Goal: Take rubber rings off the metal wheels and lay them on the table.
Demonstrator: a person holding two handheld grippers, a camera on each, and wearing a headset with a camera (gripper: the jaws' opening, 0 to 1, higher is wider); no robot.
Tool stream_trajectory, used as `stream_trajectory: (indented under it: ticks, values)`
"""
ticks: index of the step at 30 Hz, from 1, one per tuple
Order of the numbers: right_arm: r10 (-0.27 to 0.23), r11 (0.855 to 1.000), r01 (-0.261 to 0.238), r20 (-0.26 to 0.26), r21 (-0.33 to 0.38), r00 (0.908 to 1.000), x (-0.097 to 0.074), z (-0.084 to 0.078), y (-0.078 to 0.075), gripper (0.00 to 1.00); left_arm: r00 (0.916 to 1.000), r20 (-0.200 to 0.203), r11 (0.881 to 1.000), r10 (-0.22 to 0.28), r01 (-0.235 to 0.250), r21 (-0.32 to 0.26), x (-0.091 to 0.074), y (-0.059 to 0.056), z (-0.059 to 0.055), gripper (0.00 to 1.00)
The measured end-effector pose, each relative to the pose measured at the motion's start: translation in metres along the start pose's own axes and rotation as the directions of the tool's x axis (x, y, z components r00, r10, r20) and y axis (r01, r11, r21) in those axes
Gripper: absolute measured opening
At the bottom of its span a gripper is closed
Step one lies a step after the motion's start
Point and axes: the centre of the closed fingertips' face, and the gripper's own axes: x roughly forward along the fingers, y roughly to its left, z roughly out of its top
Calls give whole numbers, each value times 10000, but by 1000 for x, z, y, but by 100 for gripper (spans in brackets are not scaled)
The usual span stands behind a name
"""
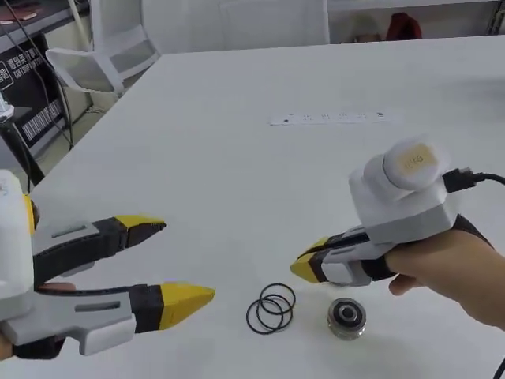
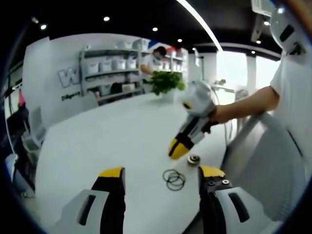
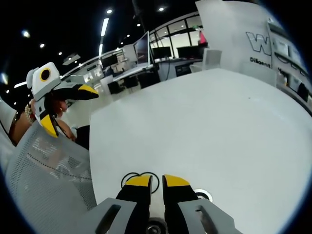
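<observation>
Three thin black rubber rings (image 1: 271, 308) lie overlapping on the white table (image 1: 237, 158). Just to their right sits a small metal wheel (image 1: 346, 316) on its side. My right gripper (image 1: 304, 267) hovers above and between them, jaws shut with nothing held. My left gripper (image 1: 170, 260) is open at the left, well short of the rings. In the left gripper view the rings (image 2: 174, 179) lie between my open jaws' tips (image 2: 161, 173), with the wheel (image 2: 194, 159) and right gripper (image 2: 179, 147) beyond. In the right gripper view the rings (image 3: 130, 176) and wheel (image 3: 205, 196) peek out beside my shut jaws (image 3: 157, 182).
A white power strip (image 1: 327, 118) lies flat further back on the table. A white mesh chair (image 1: 102, 63) stands off the table's far left corner. The near table edge runs just below the rings and wheel. Shelving and a green plant (image 2: 165, 80) are far behind.
</observation>
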Motion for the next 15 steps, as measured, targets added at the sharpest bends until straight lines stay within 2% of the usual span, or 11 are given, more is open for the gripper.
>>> stream_trajectory:
  ticks: [3,8,11,15]
  values:
    - [-190,9997,187,187,152,9996,-6,3,-6,6,10000,39,9995,-16,14,301,3,3,12,61]
    - [-516,9977,496,428,451,9978,-14,5,-20,6,9992,331,9962,-236,207,844,14,5,38,61]
    - [-716,9948,675,534,758,9960,-19,4,-30,6,9978,468,9898,-471,404,1366,25,4,54,60]
    - [-945,9900,855,769,1126,9925,-28,5,-40,6,9953,491,9822,-840,743,1727,40,0,67,59]
